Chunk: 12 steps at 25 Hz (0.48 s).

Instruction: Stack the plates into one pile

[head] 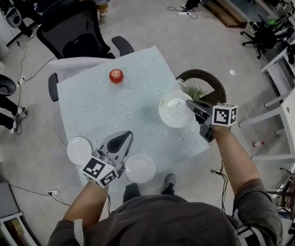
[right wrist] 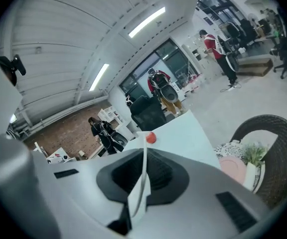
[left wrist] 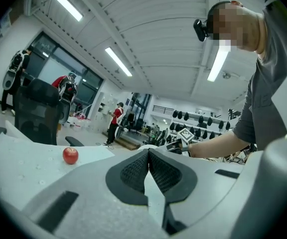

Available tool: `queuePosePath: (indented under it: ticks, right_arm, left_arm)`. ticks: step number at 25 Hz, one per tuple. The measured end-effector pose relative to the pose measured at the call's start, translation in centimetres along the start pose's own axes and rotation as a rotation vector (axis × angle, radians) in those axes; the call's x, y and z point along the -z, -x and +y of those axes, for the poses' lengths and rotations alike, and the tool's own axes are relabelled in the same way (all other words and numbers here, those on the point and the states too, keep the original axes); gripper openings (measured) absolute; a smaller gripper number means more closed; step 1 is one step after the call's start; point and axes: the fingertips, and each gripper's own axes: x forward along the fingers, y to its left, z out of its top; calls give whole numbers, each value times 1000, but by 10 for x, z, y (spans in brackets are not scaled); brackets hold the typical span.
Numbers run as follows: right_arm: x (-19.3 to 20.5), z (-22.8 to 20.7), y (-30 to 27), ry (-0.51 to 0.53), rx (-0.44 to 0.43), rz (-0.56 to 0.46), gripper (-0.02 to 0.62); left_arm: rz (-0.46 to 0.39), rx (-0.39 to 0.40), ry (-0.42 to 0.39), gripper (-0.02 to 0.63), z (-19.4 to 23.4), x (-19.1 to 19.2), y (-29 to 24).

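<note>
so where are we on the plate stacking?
Done: nothing stacked yet. In hand: right tongs shut on one plate, apparently held above the cloth. Left: the left plate and the near plate lie apart on the cloth beside the shut, empty left tongs; all three need piling.

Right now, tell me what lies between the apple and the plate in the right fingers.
Bare tablecloth only, from apple to held plate; head view.

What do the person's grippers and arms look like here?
Both the left gripper and right gripper are light grey shells with black textured pads in the jaws, each carrying a white cube printed with black square markers. No cables visible. Worn: grey short sleeves.
</note>
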Motion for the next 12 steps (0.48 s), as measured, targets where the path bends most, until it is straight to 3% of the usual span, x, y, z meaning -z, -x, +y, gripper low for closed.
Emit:
queuePosePath:
  ticks: [6,12]
  right_arm:
    - [43,80,-18,29,-111,130,5]
    - [114,137,-40,52,-195,303,5]
  left_arm:
    - [-40,-77,-2,6,-2,-14,49]
    - [-44,-136,16,6,-6,-8,92]
